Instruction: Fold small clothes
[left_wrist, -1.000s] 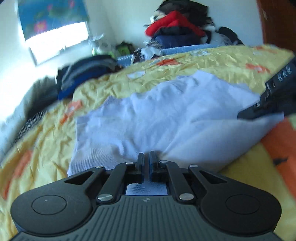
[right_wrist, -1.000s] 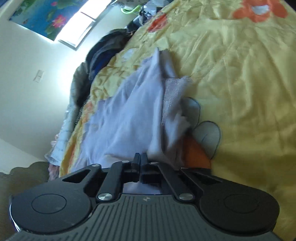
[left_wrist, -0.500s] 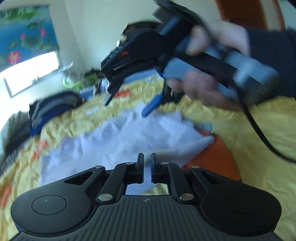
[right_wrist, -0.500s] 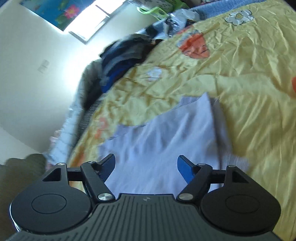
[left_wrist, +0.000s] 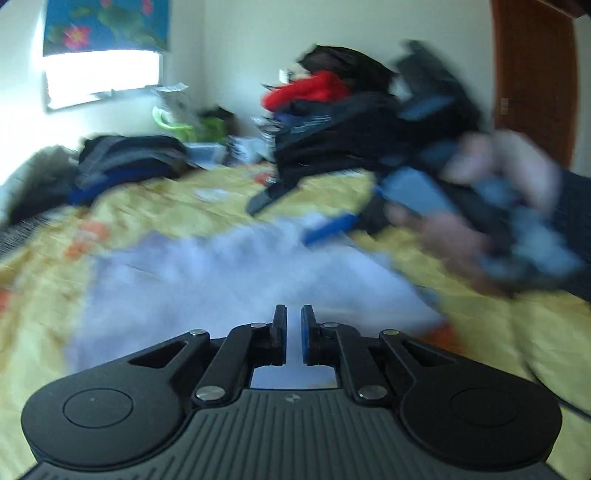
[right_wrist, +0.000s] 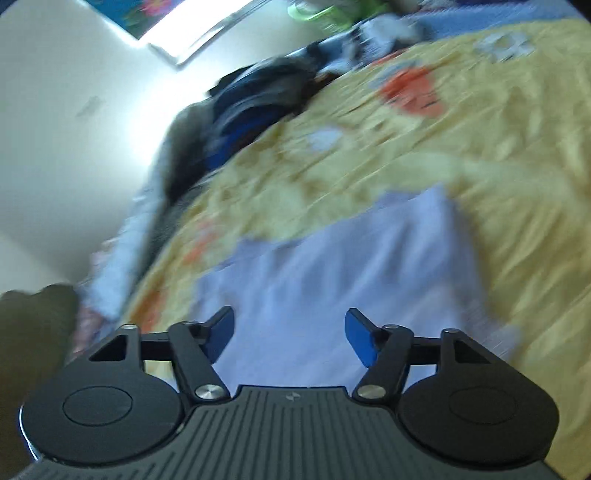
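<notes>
Lavender cloth (right_wrist: 332, 280) lies spread on our yellow bed cover (right_wrist: 517, 155). Our left gripper (left_wrist: 293, 334) has its fingers nearly closed, gripping nothing we can make out; our right gripper (right_wrist: 289, 338) spreads wide, empty, above it.

The garment (left_wrist: 236, 280) is lying on the bedspread (left_wrist: 155, 214) before me, clothes piles (left_wrist: 125, 162) sitting behind it.
</notes>
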